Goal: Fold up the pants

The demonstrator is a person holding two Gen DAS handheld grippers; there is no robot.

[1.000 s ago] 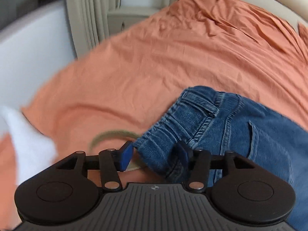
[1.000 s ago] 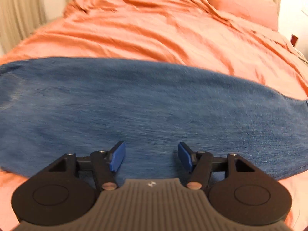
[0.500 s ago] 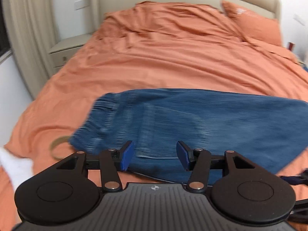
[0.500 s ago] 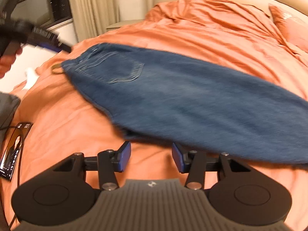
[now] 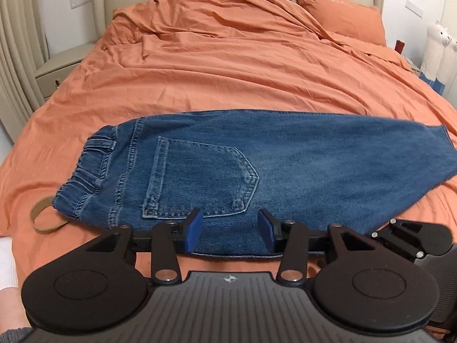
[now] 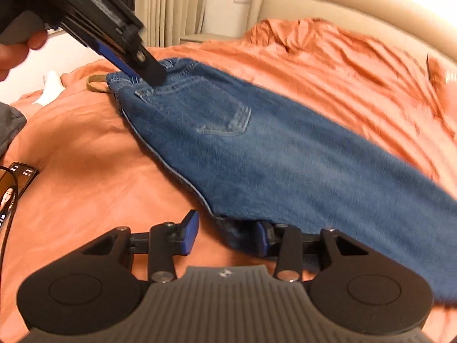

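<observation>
Blue denim pants (image 5: pixel 257 168) lie flat on the orange bed, folded lengthwise, waistband to the left, leg hem to the right, back pocket up. My left gripper (image 5: pixel 230 230) is open and empty, above the pants' near edge below the pocket. My right gripper (image 6: pixel 225 235) is open and empty at the near edge of the pants (image 6: pixel 285 165); its right fingertip sits against the cloth edge. In the right wrist view the left gripper (image 6: pixel 142 63) hangs over the waistband end. Part of the right gripper (image 5: pixel 411 240) shows at the left wrist view's lower right.
A tan loop strap (image 5: pixel 42 214) lies by the waistband. A phone (image 6: pixel 14 183) with a cable lies on the sheet at the left. An orange pillow (image 5: pixel 340 11) and rumpled duvet (image 5: pixel 217 8) lie at the headboard. A nightstand (image 5: pixel 57 68) stands left, plush toys (image 5: pixel 440 45) right.
Both grippers have pulled back from the pants towards the near bed edge and stay open. The pants now lie flat and still, where the waistband was bunched one second ago.
</observation>
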